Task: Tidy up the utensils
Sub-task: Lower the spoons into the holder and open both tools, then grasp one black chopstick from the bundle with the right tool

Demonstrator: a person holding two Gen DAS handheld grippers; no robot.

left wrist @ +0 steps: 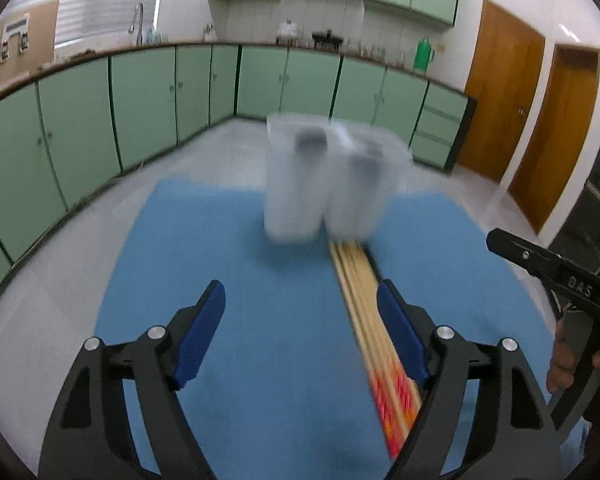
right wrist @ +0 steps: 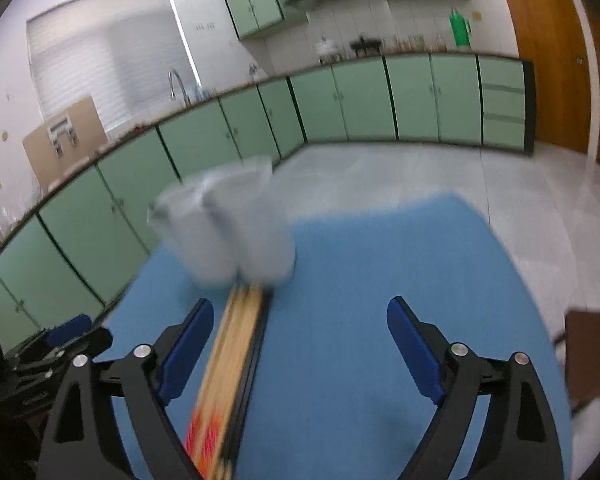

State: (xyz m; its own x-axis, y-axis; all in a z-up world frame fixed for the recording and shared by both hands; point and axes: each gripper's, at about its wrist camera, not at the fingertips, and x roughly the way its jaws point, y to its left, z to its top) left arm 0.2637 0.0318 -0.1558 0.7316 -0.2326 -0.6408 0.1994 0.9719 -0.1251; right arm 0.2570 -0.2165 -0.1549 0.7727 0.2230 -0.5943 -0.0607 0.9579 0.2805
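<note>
A bundle of wooden chopsticks (left wrist: 366,312) with red-orange patterned ends lies on the blue mat (left wrist: 260,280), pointing at a clear two-compartment plastic holder (left wrist: 328,184) standing at the mat's far side. My left gripper (left wrist: 300,300) is open and empty above the mat; the chopsticks lie just inside its right finger. In the right wrist view the chopsticks (right wrist: 230,360) lie beside the left finger of my open, empty right gripper (right wrist: 300,316), with the holder (right wrist: 228,228) ahead. The picture is blurred by motion.
The mat (right wrist: 380,280) covers a table. The right gripper's black body (left wrist: 556,276) and a hand show at the right edge of the left wrist view. Green cabinets (left wrist: 140,100) line the room. A brown chair (right wrist: 592,352) stands to the right.
</note>
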